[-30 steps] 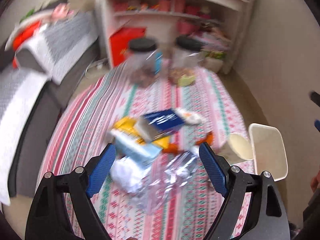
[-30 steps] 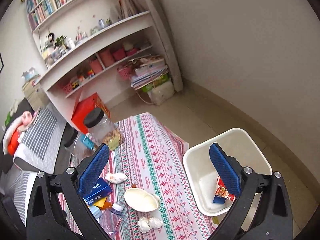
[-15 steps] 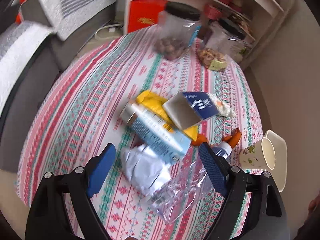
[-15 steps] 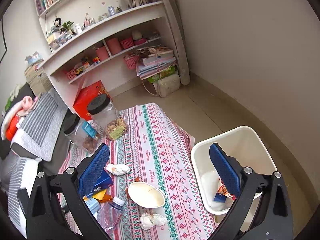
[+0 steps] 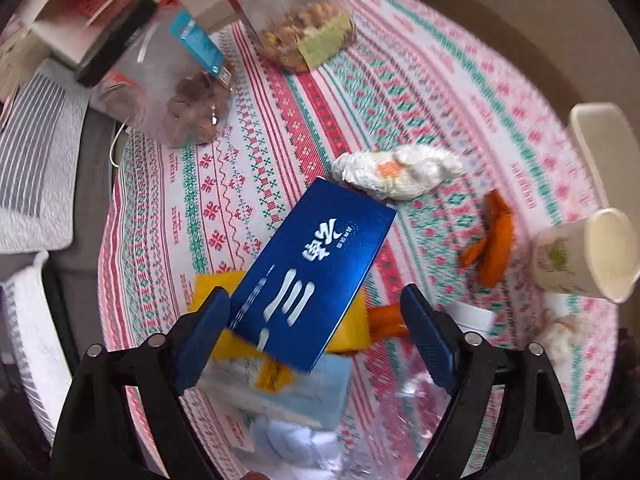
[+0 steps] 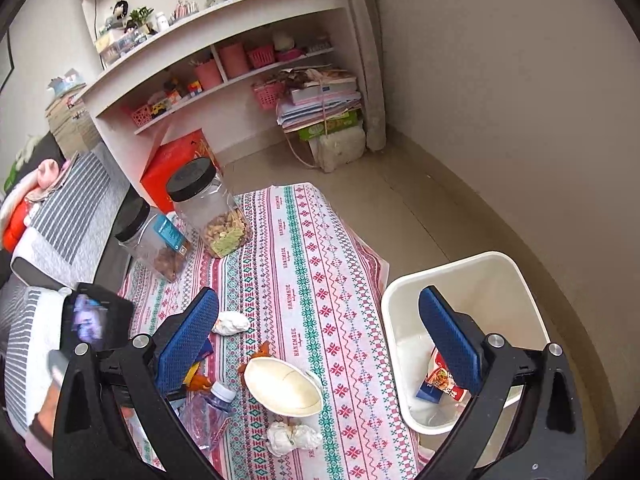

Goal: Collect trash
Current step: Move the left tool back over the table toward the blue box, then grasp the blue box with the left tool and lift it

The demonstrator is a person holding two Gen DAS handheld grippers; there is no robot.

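Note:
In the left wrist view my left gripper point(image 5: 316, 336) is open, its fingers on either side of the near end of a blue box point(image 5: 316, 276). The box lies atop a yellow packet point(image 5: 352, 328) and a light blue carton point(image 5: 296, 396). Around them lie a crumpled tissue point(image 5: 396, 170), orange peel point(image 5: 494, 236), a paper cup point(image 5: 584, 256) and a clear plastic bottle point(image 5: 404, 412). In the right wrist view my right gripper point(image 6: 320, 344) is open and empty above the table edge. A white bin point(image 6: 464, 280) on the floor to the right holds wrappers point(image 6: 440, 384).
Two black-lidded snack jars point(image 6: 208, 208) point(image 6: 150, 240) stand at the table's far end. A sofa with a striped blanket point(image 6: 68, 208) runs along the left. Shelves point(image 6: 224, 32) and a red box point(image 6: 176, 164) stand behind. A second tissue wad point(image 6: 292, 438) lies near the cup point(image 6: 284, 386).
My left gripper has moved down and forward over the trash pile, so the blue box now lies between its fingers. My right gripper has shifted slightly and stays open.

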